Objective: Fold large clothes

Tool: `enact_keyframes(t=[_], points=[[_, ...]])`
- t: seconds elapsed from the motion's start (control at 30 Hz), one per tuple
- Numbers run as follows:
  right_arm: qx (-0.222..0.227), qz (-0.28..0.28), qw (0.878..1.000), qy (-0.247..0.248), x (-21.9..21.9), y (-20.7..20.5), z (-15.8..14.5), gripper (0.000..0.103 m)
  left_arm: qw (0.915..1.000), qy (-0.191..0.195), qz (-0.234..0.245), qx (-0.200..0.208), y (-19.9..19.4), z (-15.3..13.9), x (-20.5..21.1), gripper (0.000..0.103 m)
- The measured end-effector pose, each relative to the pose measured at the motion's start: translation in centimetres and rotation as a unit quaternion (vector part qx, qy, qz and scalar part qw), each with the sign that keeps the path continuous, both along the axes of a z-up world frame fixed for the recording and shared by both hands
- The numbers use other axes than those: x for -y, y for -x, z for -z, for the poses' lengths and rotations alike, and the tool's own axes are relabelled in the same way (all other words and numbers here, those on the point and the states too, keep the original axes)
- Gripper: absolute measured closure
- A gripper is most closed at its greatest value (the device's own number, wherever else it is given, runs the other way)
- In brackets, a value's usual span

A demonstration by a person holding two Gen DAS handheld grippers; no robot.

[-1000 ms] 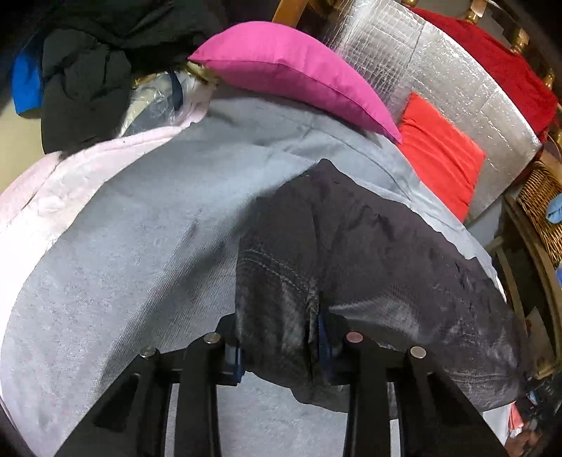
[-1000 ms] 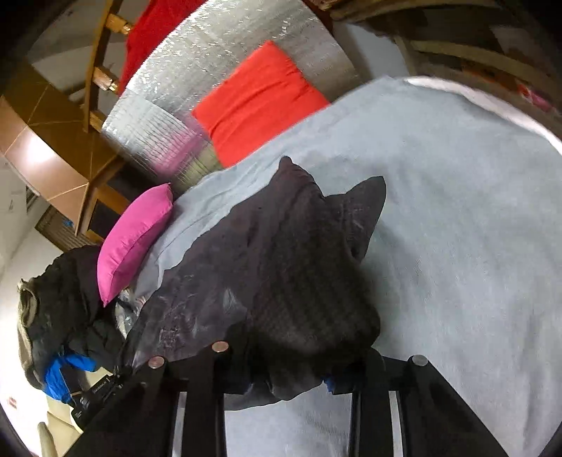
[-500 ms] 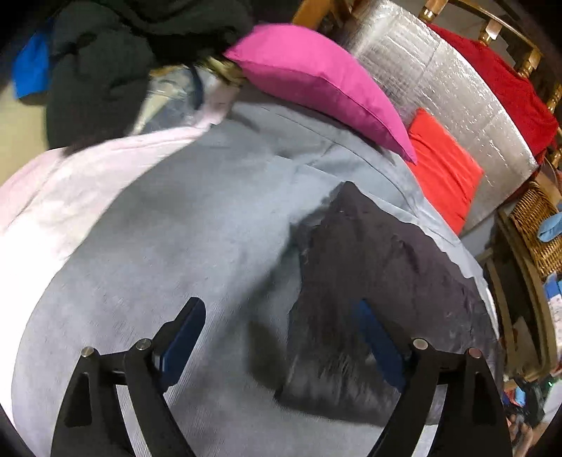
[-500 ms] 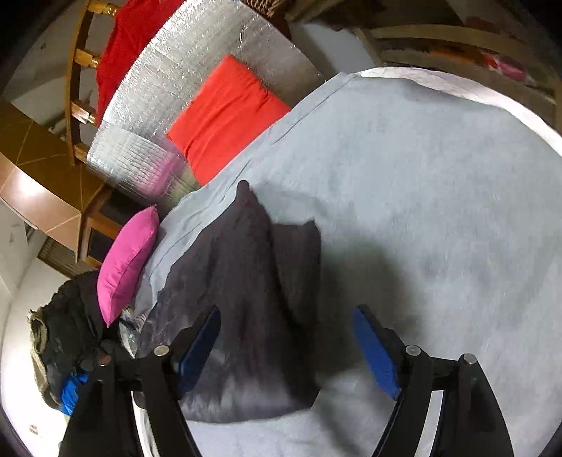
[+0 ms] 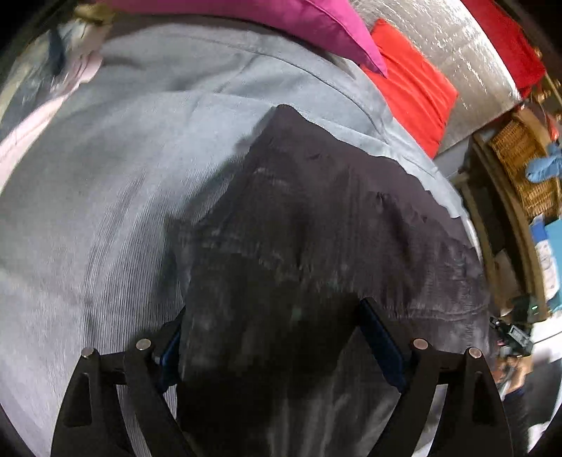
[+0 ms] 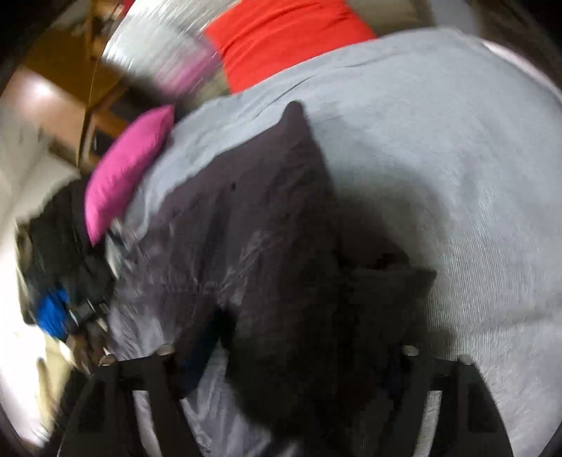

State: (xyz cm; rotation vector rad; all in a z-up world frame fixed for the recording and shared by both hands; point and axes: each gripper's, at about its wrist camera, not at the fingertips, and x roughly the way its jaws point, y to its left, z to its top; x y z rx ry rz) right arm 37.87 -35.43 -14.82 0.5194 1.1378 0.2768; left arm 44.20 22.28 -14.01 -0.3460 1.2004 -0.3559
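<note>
Bare grey sheet [image 5: 105, 211] lies left of the dark garment [image 5: 316, 228]; pink pillow [image 5: 298, 21] bounds its far edge.

Right view is motion-blurred; dark garment [image 6: 274, 253] hides the right claw [image 6: 298, 355] fingertips

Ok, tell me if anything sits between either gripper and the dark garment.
Nothing visible does. The dark garment lies right between the open fingers of the left gripper, and the right gripper likewise straddles it on the grey sheet.
</note>
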Motion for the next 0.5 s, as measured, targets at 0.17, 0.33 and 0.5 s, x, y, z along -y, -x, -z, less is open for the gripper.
enact_keyframes(t=[0.17, 0.33, 0.5], points=[[0.000, -0.002, 1.000, 0.019, -0.2, -0.1, 0.4, 0.059, 0.9983, -0.051, 0.017, 0.023, 0.0, 0.2, 1.6, 0.034], [-0.011, 0.003, 1.000, 0.018, 0.1, -0.2, -0.1, 0.051, 0.9986, -0.049, 0.005, 0.017, 0.1, -0.6, 1.0, 0.040], [0.011, 0.028, 0.999, 0.036, 1.6, -0.7, -2.5, 0.031, 0.9995, -0.006, -0.009, 0.028, -0.2, -2.6, -0.5, 0.028]])
